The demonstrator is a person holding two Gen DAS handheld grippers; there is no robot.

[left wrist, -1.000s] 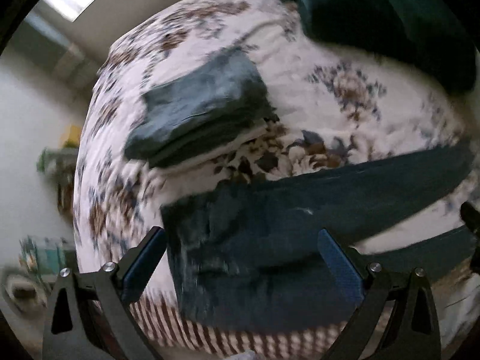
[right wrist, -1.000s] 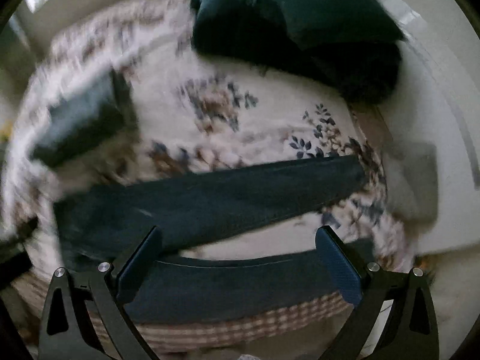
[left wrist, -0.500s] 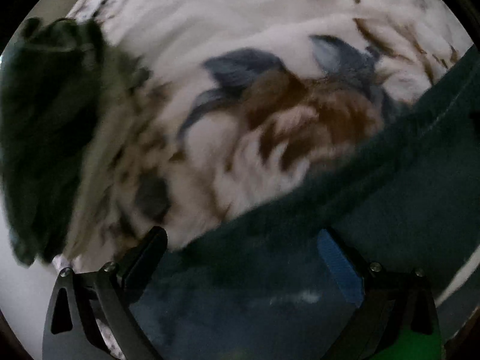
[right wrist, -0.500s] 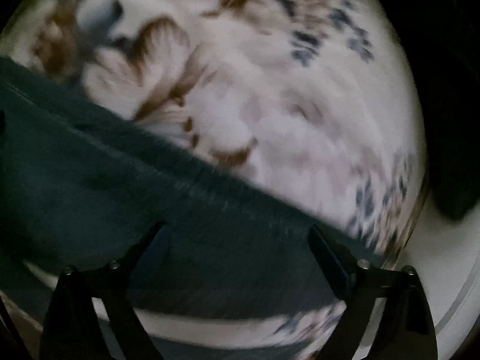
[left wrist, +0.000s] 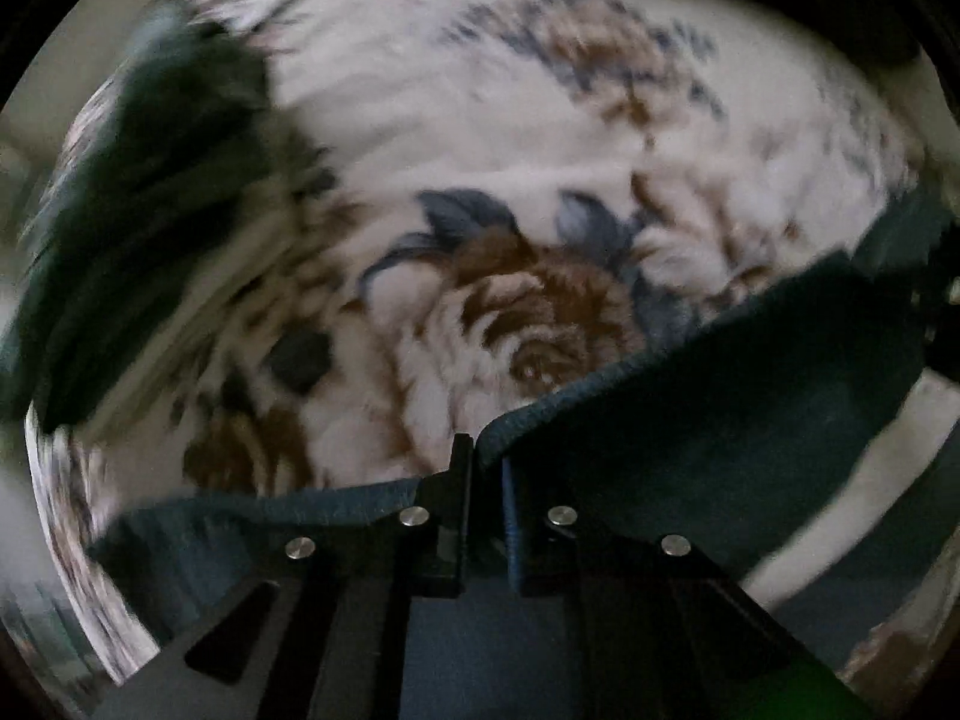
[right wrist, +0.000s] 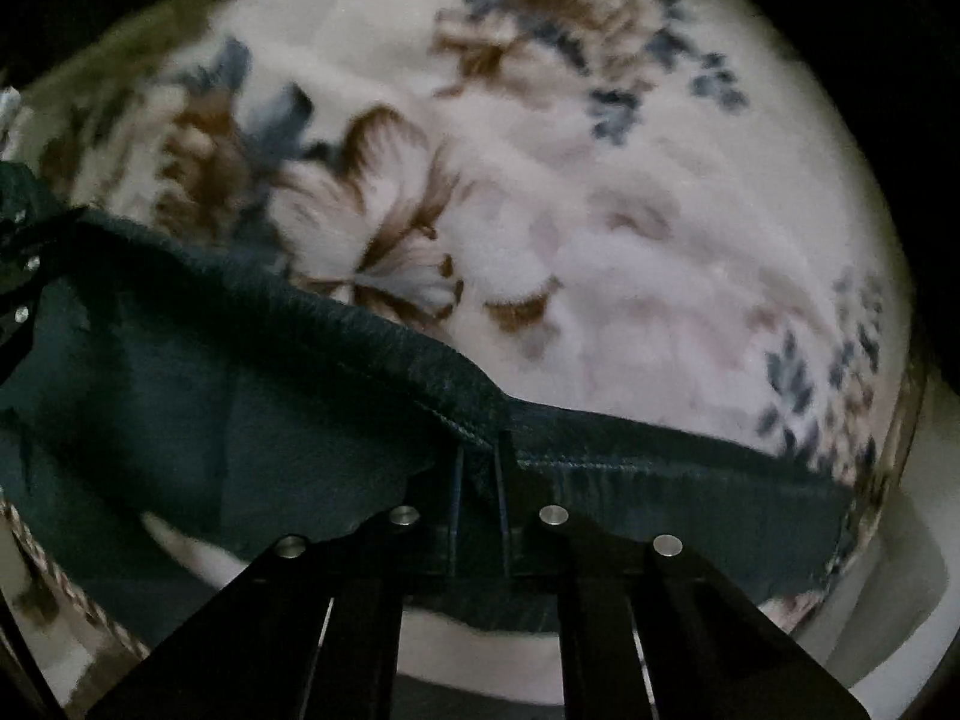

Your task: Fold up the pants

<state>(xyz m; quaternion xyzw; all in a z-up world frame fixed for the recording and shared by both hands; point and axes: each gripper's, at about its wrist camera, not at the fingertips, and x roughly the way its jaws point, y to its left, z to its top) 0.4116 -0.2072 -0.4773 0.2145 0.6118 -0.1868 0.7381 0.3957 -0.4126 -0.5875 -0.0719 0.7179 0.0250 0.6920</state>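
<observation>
Dark teal jeans [left wrist: 720,420] lie spread on a floral bedspread [left wrist: 540,150]. My left gripper [left wrist: 480,462] is shut on the far edge of the upper pant leg and lifts it a little. In the right wrist view my right gripper [right wrist: 477,456] is shut on the same seam edge of the jeans [right wrist: 240,372], farther toward the hem. The other gripper [right wrist: 18,276] shows at that view's left edge.
A stack of folded dark pants [left wrist: 138,210] lies at the left on the bedspread [right wrist: 600,240]. The bed's right edge and white floor [right wrist: 912,570] are close to the pant hem. A checked border [right wrist: 60,576] marks the near edge.
Both grippers came down from above the bed to the upper pant leg and closed on its far edge. They were open a second ago.
</observation>
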